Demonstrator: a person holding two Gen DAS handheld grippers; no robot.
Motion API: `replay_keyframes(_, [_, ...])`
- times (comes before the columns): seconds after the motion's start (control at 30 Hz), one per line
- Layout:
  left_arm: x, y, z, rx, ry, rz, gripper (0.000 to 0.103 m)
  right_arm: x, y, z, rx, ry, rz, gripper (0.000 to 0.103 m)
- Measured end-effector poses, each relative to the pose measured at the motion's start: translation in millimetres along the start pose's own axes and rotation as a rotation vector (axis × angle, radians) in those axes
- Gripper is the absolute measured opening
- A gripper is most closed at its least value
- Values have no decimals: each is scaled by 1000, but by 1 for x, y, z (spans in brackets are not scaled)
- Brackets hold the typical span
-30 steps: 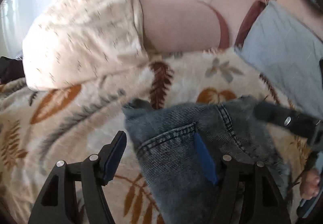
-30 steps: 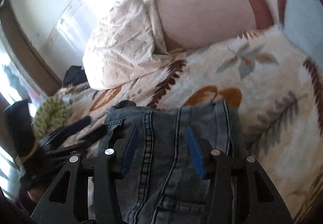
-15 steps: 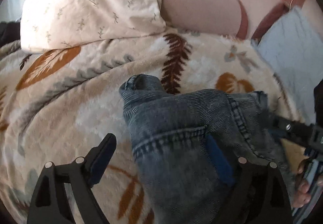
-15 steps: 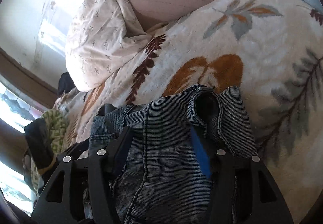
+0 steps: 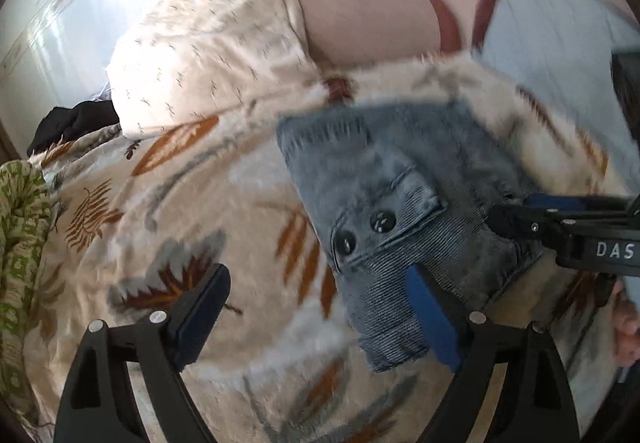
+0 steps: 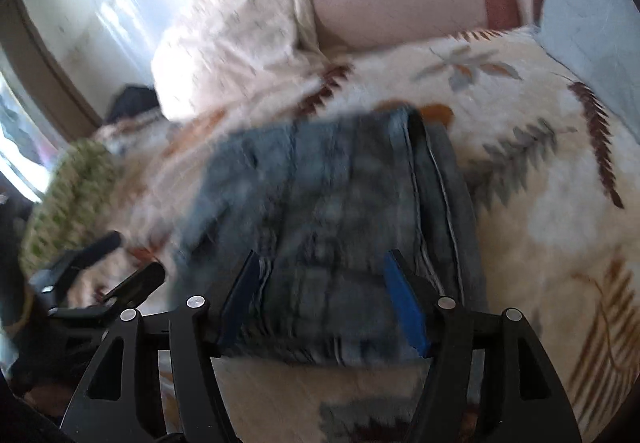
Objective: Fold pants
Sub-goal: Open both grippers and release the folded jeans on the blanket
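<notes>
The folded blue denim pants (image 5: 400,203) lie on the leaf-patterned blanket (image 5: 160,223); two dark buttons show by a pocket. My left gripper (image 5: 316,307) is open, its left finger over bare blanket and its right blue pad at the bundle's near edge, holding nothing. In the right wrist view the pants (image 6: 332,203) are a thick folded stack, blurred by motion. My right gripper (image 6: 324,299) is open wide with the stack's near edge between its pads. The right gripper also shows in the left wrist view (image 5: 532,215), low over the pants' right side.
A cream patterned pillow (image 5: 208,59) and a pink cushion (image 5: 368,19) lie at the head of the bed. A light blue cloth (image 5: 552,43) is at the right, a green patterned fabric (image 5: 20,243) at the left, a dark item (image 5: 72,123) behind it.
Both grippers have pulled back from the denim and the left one no longer holds it. The pants now rest flat as a folded bundle, pocket and buttons facing up.
</notes>
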State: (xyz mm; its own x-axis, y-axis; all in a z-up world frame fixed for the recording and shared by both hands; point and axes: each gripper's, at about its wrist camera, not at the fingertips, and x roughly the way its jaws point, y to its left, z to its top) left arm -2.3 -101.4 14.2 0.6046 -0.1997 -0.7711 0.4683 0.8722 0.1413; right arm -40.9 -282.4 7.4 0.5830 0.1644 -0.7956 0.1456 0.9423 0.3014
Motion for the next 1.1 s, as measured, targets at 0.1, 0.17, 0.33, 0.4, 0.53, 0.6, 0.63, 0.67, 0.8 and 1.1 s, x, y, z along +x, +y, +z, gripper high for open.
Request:
replay_keyframes(0.1, [11, -2, -10, 11, -17, 38, 98, 15, 1, -12, -21, 35, -43, 64])
replay_keyframes(0.17, [12, -5, -11, 41, -25, 48, 98, 19, 9, -15, -78, 22, -82, 66])
replay_keyframes(0.33, [1, 3, -8, 3, -48, 14, 97, 21, 17, -15, -124, 13, -100, 77])
replay_keyframes(0.4, [-10, 1, -5, 13, -86, 30, 97, 12, 11, -7, -65, 24, -48, 77])
replay_keyframes(0.53, [-29, 1, 4, 14, -164, 41, 97, -13, -10, 8, 71, -64, 56, 77])
replay_keyframes(0.6, [-35, 0, 7, 12, -183, 41, 97, -19, -16, 13, 105, -107, 64, 77])
replay_keyframes(0.63, [-37, -1, 8, 14, -189, 41, 97, -21, -20, 15, 127, -123, 64, 77])
replay_keyframes(0.67, [-39, -1, 9, 20, -198, 48, 97, -22, -22, 18, 142, -127, 71, 77])
replay_keyframes(0.8, [-45, 1, 11, 13, -210, 65, 97, -25, -33, 23, 201, -149, 72, 77])
replay_keyframes(1.1, [-46, 8, 10, -7, -209, 87, 102, -28, -45, 25, 261, -157, 51, 77])
